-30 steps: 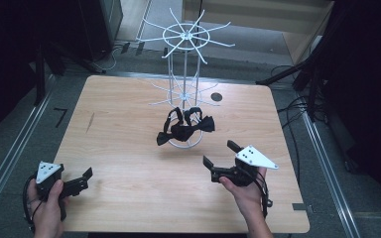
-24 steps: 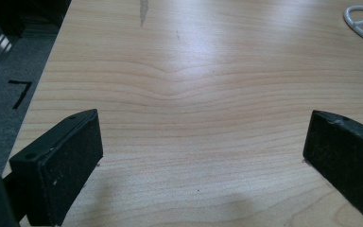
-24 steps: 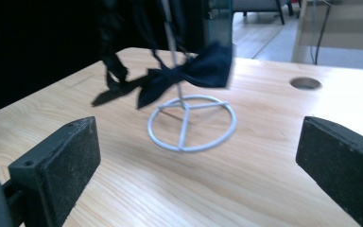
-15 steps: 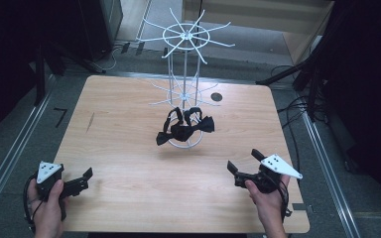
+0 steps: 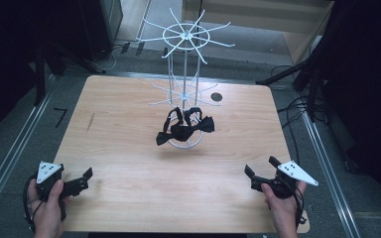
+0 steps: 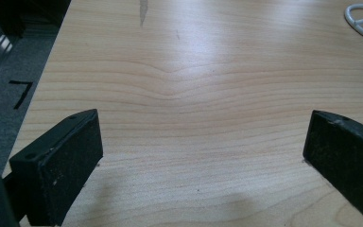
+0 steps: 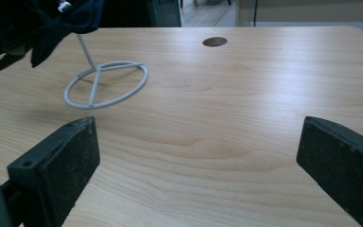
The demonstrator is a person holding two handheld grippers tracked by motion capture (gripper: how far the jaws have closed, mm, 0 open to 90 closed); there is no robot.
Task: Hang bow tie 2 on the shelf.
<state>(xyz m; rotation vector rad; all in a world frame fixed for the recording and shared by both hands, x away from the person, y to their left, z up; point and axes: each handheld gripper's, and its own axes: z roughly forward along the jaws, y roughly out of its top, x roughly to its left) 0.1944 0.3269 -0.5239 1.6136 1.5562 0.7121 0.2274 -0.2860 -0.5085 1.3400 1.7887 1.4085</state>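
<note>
A white wire display rack point(image 5: 185, 74) stands at the middle of the wooden table point(image 5: 129, 129). Black bow ties point(image 5: 183, 128) hang in a bunch from its lower tier, just above its ring base point(image 7: 106, 85). My left gripper point(image 5: 82, 181) is held at the near left corner, open, with bare wood between its jaws point(image 6: 203, 137). At the near right corner my right gripper point(image 5: 260, 167) is also open and holds nothing point(image 7: 198, 142). It points toward the rack, and a bow tie point(image 7: 42, 23) hangs at the top left of its view.
A small round hole point(image 5: 216, 96) sits in the tabletop behind the rack, to the right. Metal rails point(image 5: 322, 158) and cables point(image 5: 290, 106) run along the floor beside the table. A dark scratch point(image 5: 90, 122) marks the wood at the left.
My right gripper has drawn back and to the right, from near the table's middle to its near right corner. The left gripper and the rack have stayed still.
</note>
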